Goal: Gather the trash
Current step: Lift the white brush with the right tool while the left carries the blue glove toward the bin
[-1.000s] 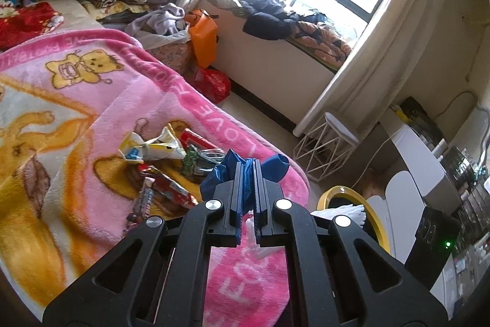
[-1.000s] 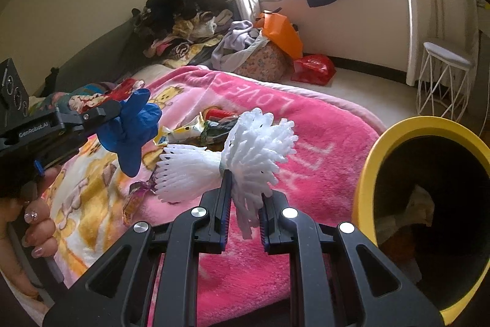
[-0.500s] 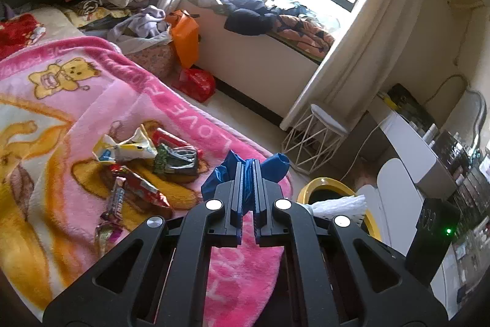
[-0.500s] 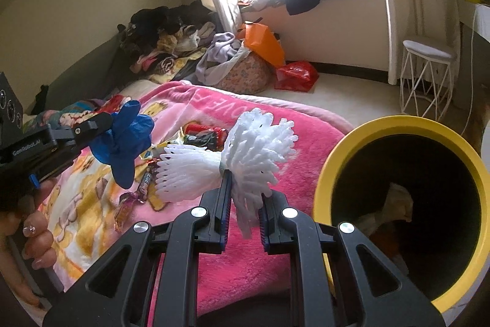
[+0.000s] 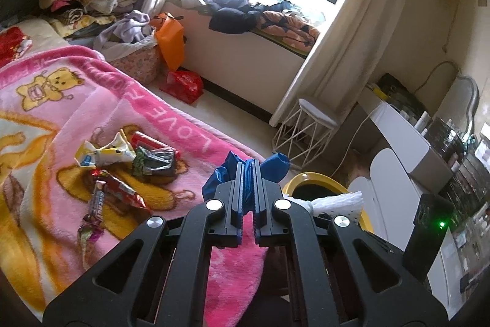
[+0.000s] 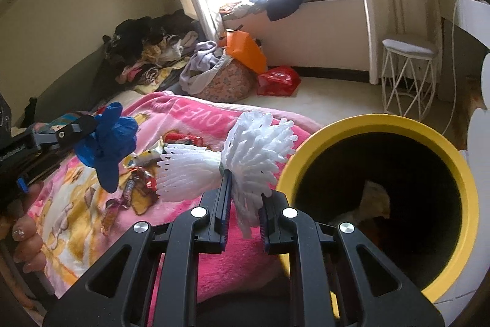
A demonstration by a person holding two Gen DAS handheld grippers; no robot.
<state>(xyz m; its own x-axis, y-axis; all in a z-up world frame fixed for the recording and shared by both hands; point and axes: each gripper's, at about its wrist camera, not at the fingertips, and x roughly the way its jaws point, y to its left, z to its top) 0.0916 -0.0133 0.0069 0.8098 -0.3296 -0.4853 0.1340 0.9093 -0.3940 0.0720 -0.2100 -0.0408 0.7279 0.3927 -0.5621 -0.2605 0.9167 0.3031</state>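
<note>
My left gripper (image 5: 248,166) is shut on a crumpled blue glove (image 5: 277,166) and holds it above the edge of the pink blanket; it also shows in the right wrist view (image 6: 107,143). My right gripper (image 6: 243,189) is shut on a white foam net sleeve (image 6: 248,149), held just left of the yellow trash bin (image 6: 456,161). The bin holds crumpled paper (image 6: 372,198). Several snack wrappers (image 5: 122,164) lie on the blanket (image 5: 61,100).
A white wire stool (image 6: 407,72) stands by the curtain. A red bag (image 6: 277,80), an orange bag (image 6: 245,49) and piles of clothes lie near the window wall. A white desk (image 5: 410,143) and a black box (image 5: 428,229) are at the right.
Both grippers have moved right toward the yellow bin with their loads. The bin now looms larger in the right wrist view.
</note>
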